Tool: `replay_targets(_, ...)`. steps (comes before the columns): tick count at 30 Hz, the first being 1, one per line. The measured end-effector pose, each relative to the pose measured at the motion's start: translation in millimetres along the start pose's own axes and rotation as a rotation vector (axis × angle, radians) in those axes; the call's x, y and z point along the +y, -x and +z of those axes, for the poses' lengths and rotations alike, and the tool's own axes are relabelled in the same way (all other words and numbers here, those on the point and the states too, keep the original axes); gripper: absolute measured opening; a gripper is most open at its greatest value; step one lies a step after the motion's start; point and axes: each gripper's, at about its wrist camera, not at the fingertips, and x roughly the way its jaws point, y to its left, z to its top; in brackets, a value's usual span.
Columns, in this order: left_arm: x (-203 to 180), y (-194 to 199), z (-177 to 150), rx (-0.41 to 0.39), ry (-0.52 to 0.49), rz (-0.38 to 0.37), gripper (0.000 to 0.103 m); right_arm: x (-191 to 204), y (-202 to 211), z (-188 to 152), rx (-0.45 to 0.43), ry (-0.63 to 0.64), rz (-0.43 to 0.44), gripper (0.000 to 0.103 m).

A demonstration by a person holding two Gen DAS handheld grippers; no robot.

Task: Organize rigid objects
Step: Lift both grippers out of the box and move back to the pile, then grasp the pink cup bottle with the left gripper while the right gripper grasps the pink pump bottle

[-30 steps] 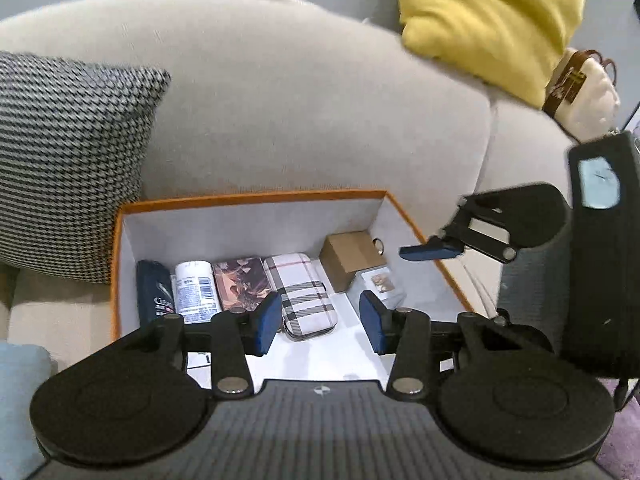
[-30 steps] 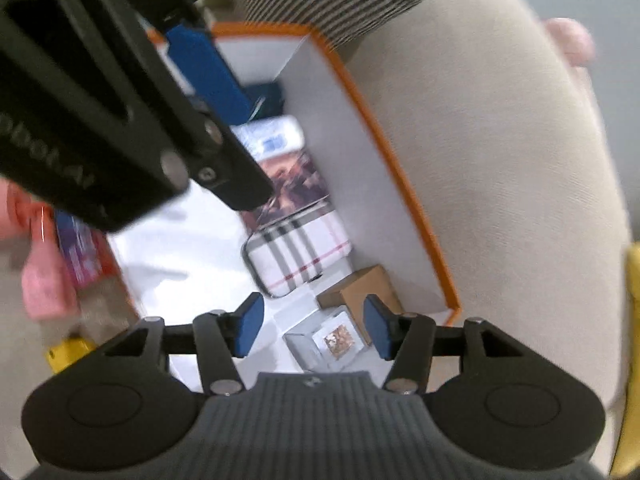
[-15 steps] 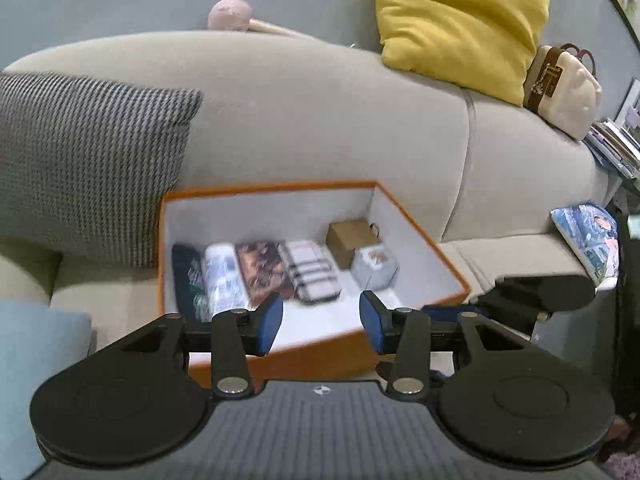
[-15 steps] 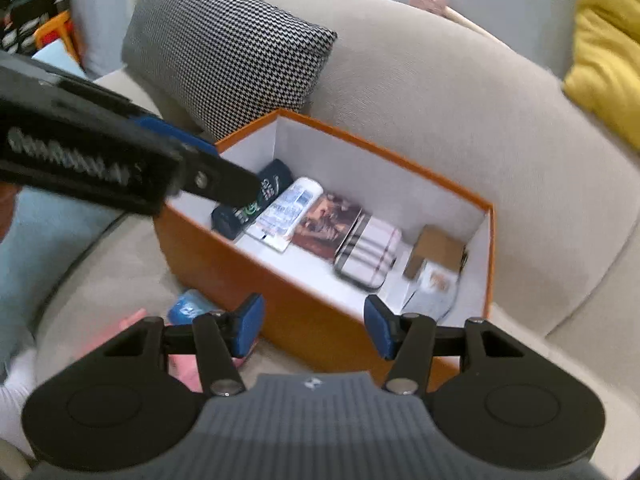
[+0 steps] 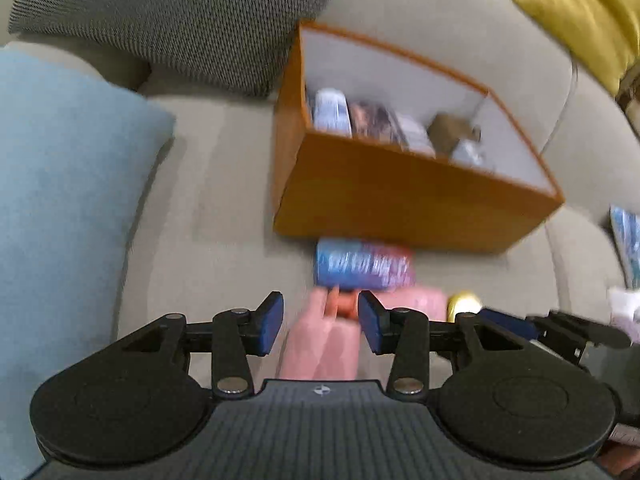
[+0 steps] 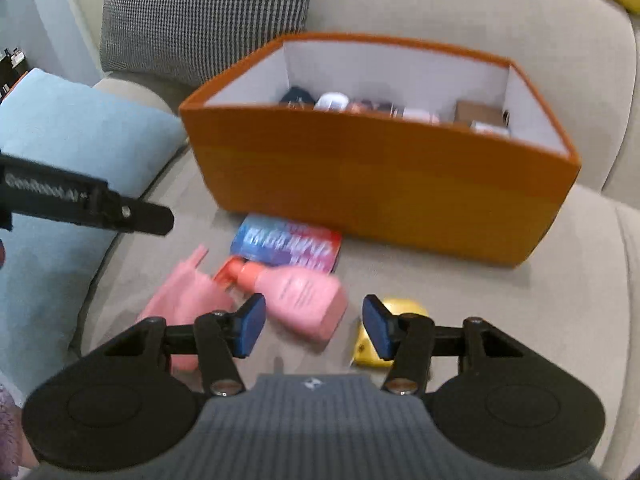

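Note:
An orange box (image 5: 400, 200) (image 6: 380, 184) with white inner walls stands on the beige sofa seat and holds several small items in a row. In front of it lie a blue-and-red packet (image 5: 362, 266) (image 6: 288, 246), a pink bottle (image 6: 300, 292) with a coral cap, a pink flat pack (image 5: 316, 340) (image 6: 180, 300) and a yellow object (image 5: 464, 304) (image 6: 400, 308). My left gripper (image 5: 320, 320) hovers above the pink pack, jaws closing, pads touching nothing. My right gripper (image 6: 314, 320) hangs over the pink bottle's base, jaws closing too, gripping nothing.
A light blue cushion (image 6: 72, 132) lies left of the items and a black-and-white checked cushion (image 6: 208, 12) leans behind the box. A yellow cushion (image 5: 580, 12) sits at the far right. The sofa back rises right behind the box.
Both grippers have pulled back out of the box and dropped toward the loose items in front of it. The right wrist view has rolled upright. The box now lies farther off.

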Motion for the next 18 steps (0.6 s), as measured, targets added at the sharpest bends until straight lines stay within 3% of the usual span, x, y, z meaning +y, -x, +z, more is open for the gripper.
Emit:
replay_targets(5,-11,-14,-14,0.069,-0.107,0.008,0.059,5,-7,-5,0.022,0.041,-0.008,0.055)
replay_targets(9,-23,-26,-20,0.134,-0.220,0.041,0.064,18,-11,1,0.011,0.155,-0.028,0.054)
replay_targets(15,-18,-38,-17,0.195,-0.192,0.013,0.065,41,-27,8,0.029,0.457,-0.055,0.051)
replay_targets(18,-19,-44,-15,0.221,-0.191,0.015,0.064,49,-37,8,0.053,0.606,-0.045,0.056)
